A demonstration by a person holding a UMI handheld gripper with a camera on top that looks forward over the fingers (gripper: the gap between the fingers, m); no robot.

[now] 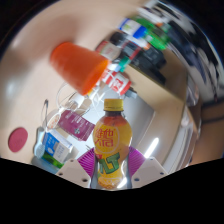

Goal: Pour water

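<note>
A yellow drink bottle [110, 140] with an orange cap and a red and green label stands upright between my fingers. Both purple pads [87, 160] press against its sides, so my gripper [110, 168] is shut on it. Beyond the bottle an orange cup [82, 62] appears tilted, its mouth toward the bottle. A clear glass [72, 98] sits between the orange cup and the bottle, just left of the bottle's cap.
A blue and white carton [52, 150] and a purple packet [72, 124] lie left of the bottle. A dark pink disc [17, 138] lies further left. Small boxes and a green-capped item [152, 36] crowd the far side of the pale table [150, 120].
</note>
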